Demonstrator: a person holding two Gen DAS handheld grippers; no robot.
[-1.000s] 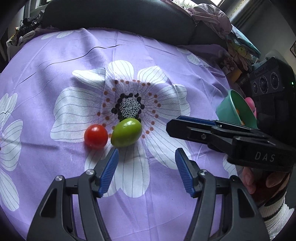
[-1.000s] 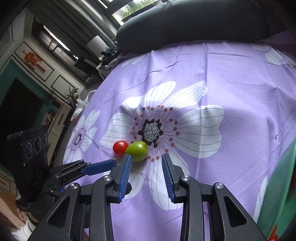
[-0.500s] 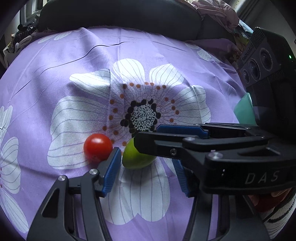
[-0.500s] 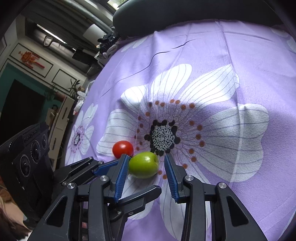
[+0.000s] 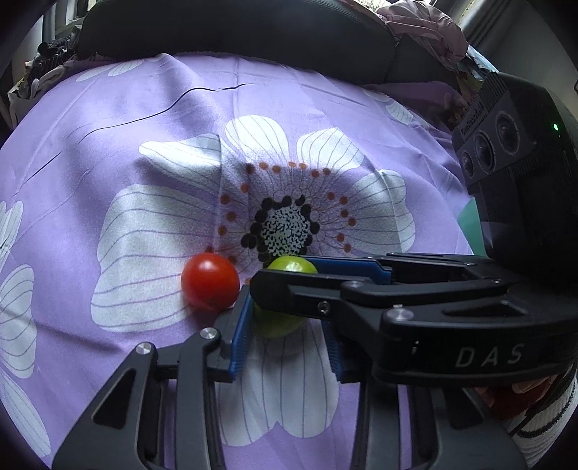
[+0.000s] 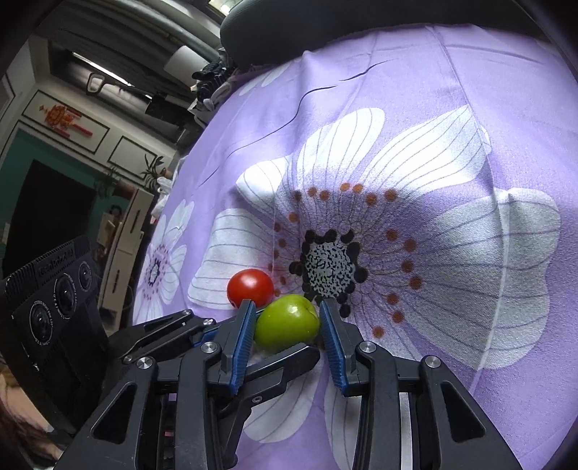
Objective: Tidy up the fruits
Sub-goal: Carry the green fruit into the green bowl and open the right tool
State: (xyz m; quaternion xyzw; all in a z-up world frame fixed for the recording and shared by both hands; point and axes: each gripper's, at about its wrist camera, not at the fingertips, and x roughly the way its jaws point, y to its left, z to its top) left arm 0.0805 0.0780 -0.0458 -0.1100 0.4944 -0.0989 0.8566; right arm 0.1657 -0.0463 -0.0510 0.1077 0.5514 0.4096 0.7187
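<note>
A purple cloth (image 5: 108,152) printed with large white flowers covers the surface. A dark cushion (image 5: 234,32) runs behind it. To one side stand a teal wall (image 6: 14,152), white framed panels (image 6: 65,119) and potted plants (image 6: 151,170).

2 low wrist views, close over purple cloth (image 5: 144,152), sharing green fruit (image 6: 287,323)

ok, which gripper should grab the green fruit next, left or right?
Right, probably. The right gripper is open with its fingers on either side of the green fruit. The left gripper is also open around it, but the right one crosses over its fingers.
</note>
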